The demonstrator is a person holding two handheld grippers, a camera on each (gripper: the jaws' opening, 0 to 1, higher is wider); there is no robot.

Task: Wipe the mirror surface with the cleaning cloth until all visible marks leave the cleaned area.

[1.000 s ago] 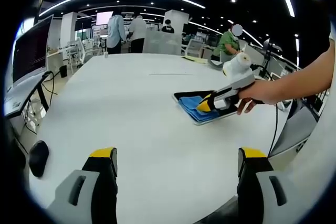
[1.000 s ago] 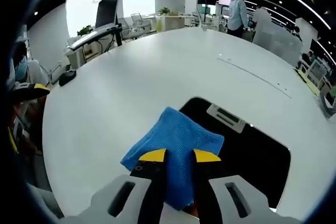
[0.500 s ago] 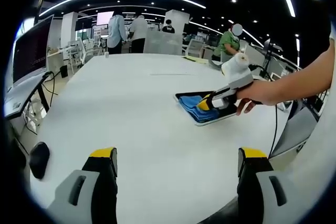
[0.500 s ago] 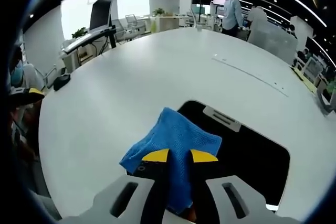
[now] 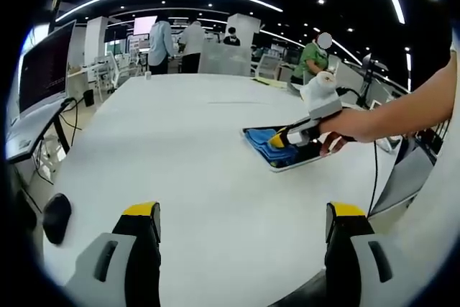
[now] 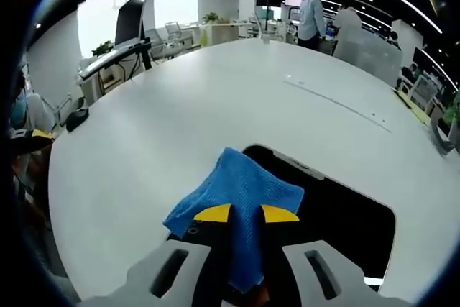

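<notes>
In the left gripper view, the left gripper point(image 5: 243, 221) hangs wide apart over the table point(image 5: 180, 141). At two o'clock, the right gripper point(image 6: 246, 213) pinches the blue cloth point(image 6: 241, 199) against the mirror point(image 6: 345, 213).

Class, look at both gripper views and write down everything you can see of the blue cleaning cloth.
The blue cleaning cloth is a soft, woven-looking fabric, bunched into folds rather than spread flat. The right gripper is shut on it, its yellow-tipped jaws pinching the near part. The cloth rests on the dark mirror, covering its near corner and overhanging onto the white table. In the left gripper view the cloth lies on the mirror beneath the gripper, held by a person's hand.
</notes>
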